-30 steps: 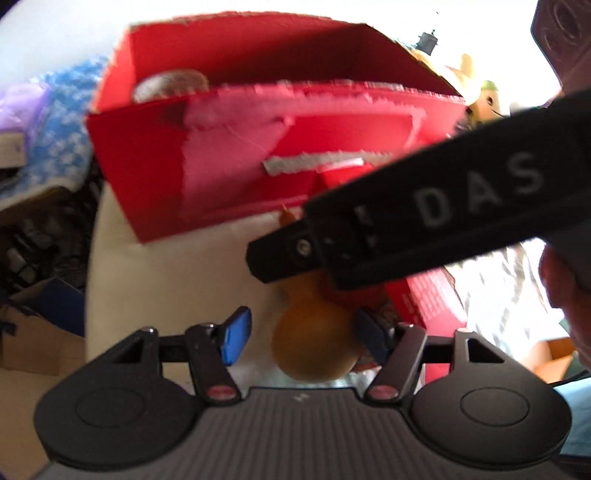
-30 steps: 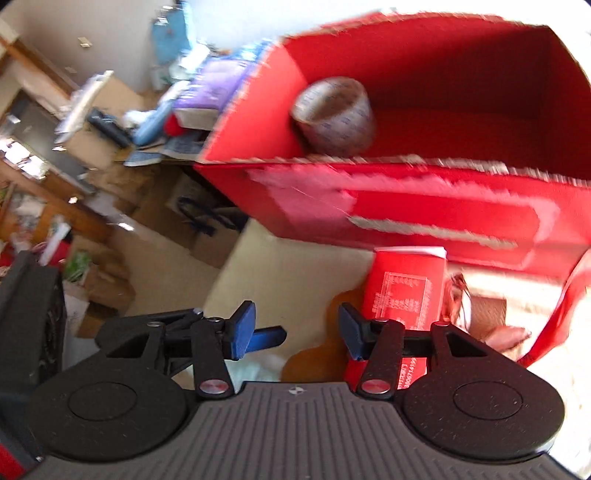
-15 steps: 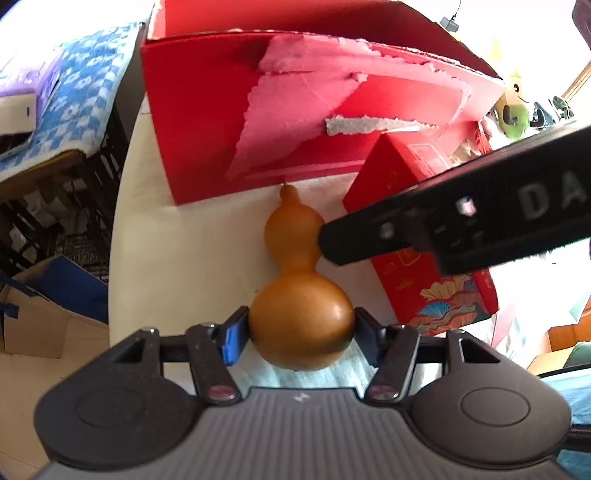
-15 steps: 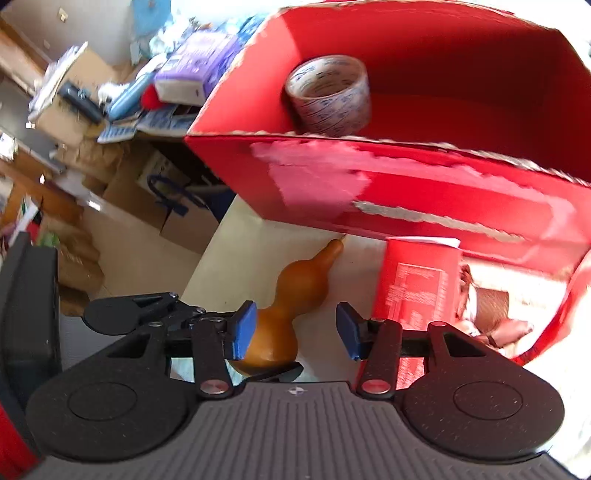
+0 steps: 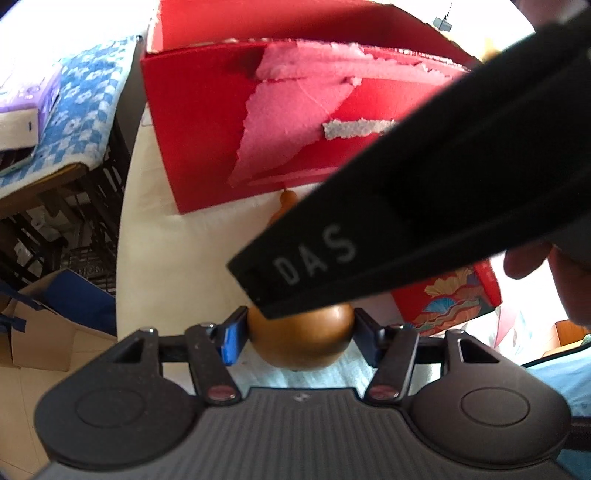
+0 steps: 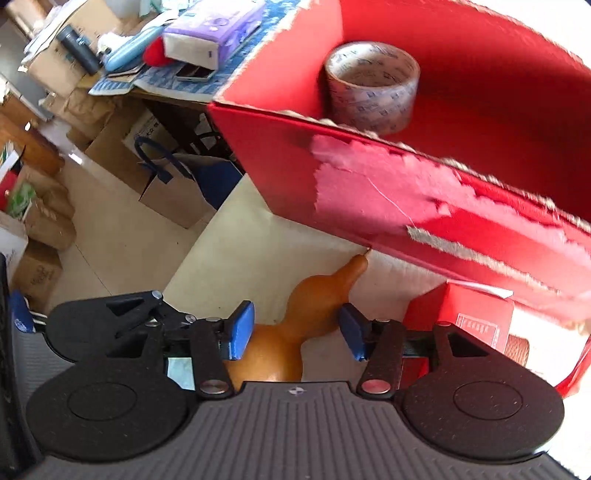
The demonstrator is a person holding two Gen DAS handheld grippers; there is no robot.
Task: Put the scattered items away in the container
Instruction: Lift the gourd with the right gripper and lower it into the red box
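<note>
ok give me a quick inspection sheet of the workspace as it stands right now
surface: cream tabletop, partly bare.
job's things: brown gourd lies on the tabletop, stem tip at the foot of the torn red cardboard box; tape roll inside the box; small red patterned box beside the gourd.
clutter: purple pack on a blue patterned cloth on a neighbouring surface.
grippers: left tongs closed on the gourd's big bulb; right tongs open, above the gourd.
cables: nothing seen.
surroundings: cardboard boxes on the tiled floor.
</note>
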